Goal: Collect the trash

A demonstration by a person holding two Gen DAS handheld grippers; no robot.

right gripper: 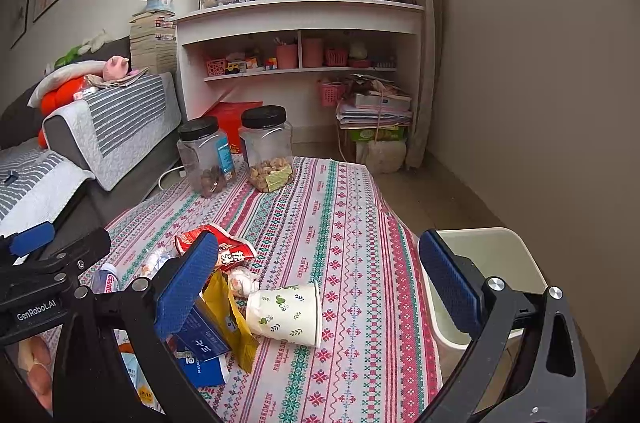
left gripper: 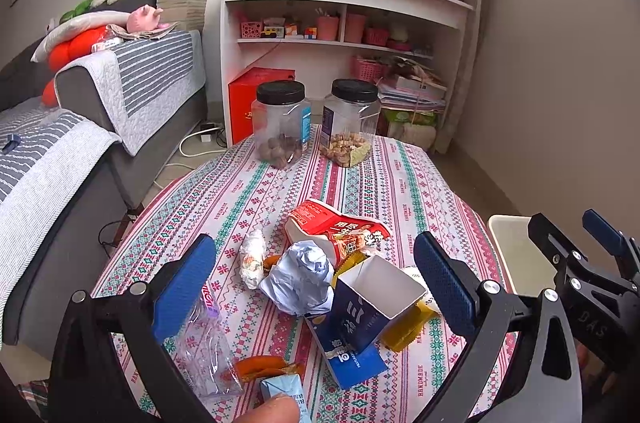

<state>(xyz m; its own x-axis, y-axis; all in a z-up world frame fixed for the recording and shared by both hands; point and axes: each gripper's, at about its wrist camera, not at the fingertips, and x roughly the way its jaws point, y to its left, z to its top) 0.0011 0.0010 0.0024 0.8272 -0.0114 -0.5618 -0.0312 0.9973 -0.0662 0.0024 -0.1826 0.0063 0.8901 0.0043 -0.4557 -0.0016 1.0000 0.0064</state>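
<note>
A heap of trash lies on the patterned tablecloth: a dark blue open carton, a crumpled silver-blue wrapper, a red snack bag, a yellow wrapper and a clear plastic bag. A paper cup lies on its side. My left gripper is open above the heap, holding nothing. My right gripper is open and empty above the cup. A cream trash bin stands just off the table's right edge.
Two black-lidded clear jars with nuts stand at the table's far end. A grey sofa runs along the left. A white shelf unit is behind the table, a wall to the right.
</note>
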